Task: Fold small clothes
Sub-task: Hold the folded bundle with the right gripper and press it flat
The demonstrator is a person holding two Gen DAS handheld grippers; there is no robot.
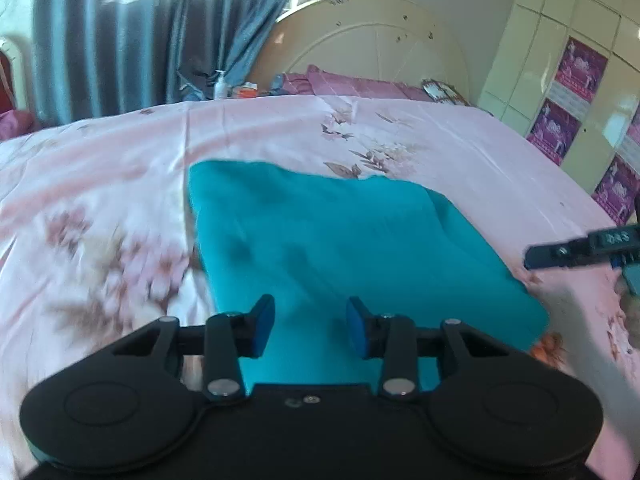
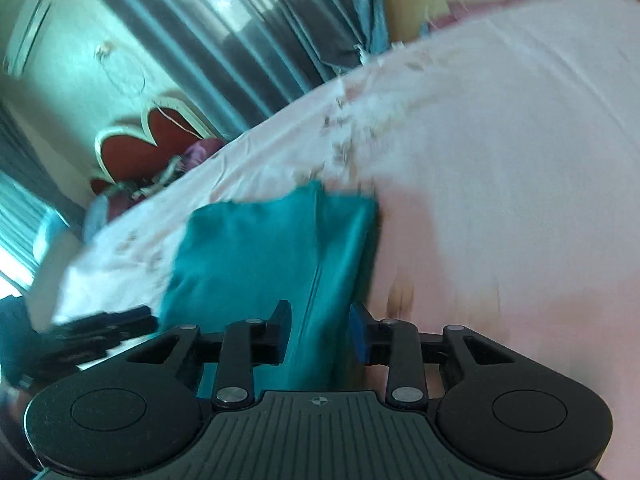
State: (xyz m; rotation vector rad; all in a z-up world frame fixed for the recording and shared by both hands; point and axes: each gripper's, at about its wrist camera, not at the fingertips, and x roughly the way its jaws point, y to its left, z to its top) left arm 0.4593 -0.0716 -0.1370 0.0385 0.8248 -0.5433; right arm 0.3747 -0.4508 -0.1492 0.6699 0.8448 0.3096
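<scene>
A teal folded garment (image 1: 340, 248) lies flat on the pink floral bedsheet (image 1: 120, 184). My left gripper (image 1: 310, 328) is open, its blue pads (image 1: 262, 330) apart just above the garment's near edge, holding nothing. The right gripper shows at the right edge of the left wrist view (image 1: 532, 258), beside the garment's right side. In the right wrist view my right gripper (image 2: 320, 330) is open over the garment's near right edge (image 2: 272, 256), and nothing is pinched between its pads. The left gripper's body (image 2: 100, 332) shows at the left there.
The bed has a cream headboard (image 1: 368, 40) and purple pillows (image 1: 340, 82) at the far end. Blue-grey curtains (image 1: 120, 40) hang at the left. A cupboard with purple posters (image 1: 580, 80) stands at the right. A red heart-shaped chair back (image 2: 136, 148) stands beyond the bed.
</scene>
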